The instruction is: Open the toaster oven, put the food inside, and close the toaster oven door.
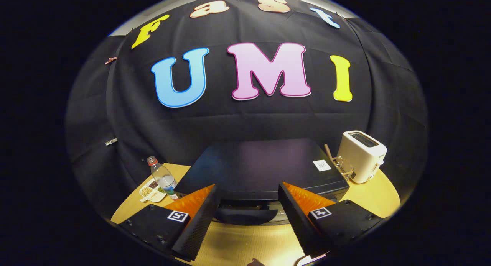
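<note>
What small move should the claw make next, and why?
Probably ease the open claw forward and slightly down onto the dark door handle, then close. The handle sits between the fingers just ahead, below the toaster oven top, and nothing is gripped yet.

Rides on the gripper [247, 204], looking forward along its 2 spread fingers [199, 216] and slightly down. Sits close to the toaster oven [261, 166], above its flat black top, facing its front edge. Faces the booth's black cloth wall beyond, across the wooden table [238, 247].
</note>
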A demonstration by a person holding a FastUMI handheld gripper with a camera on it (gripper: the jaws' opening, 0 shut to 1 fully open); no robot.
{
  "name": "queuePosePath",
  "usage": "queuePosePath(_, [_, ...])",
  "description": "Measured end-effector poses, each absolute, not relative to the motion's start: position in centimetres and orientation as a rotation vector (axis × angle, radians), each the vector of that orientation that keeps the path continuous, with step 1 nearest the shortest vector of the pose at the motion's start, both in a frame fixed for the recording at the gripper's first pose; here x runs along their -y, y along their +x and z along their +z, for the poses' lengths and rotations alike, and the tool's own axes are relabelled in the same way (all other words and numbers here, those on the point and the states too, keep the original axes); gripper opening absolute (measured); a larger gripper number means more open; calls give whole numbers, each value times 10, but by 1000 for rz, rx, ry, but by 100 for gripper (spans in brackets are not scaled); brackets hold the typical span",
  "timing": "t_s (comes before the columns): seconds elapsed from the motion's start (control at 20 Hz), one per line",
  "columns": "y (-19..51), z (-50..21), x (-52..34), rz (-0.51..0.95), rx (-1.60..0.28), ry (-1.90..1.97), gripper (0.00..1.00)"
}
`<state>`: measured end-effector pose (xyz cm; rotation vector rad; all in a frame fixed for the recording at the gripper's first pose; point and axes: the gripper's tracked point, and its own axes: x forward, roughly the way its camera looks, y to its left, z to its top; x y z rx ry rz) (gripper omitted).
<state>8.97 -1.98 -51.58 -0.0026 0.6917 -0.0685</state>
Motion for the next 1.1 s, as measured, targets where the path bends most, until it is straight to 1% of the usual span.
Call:
queuePosePath(0.2, [83, -545, 17, -111, -750, 17, 99])
queuePosePath(0.4, [79, -550, 20, -131, -752, -66, 97])
queuePosePath(0.65, [71, -550, 22, -165, -764, -85, 98])
queuePosePath(0.8, [56, -549, 20, -163, -793, -64, 99])
queuePosePath(1.1, [6, -552, 18, -174, -908, -12, 98])
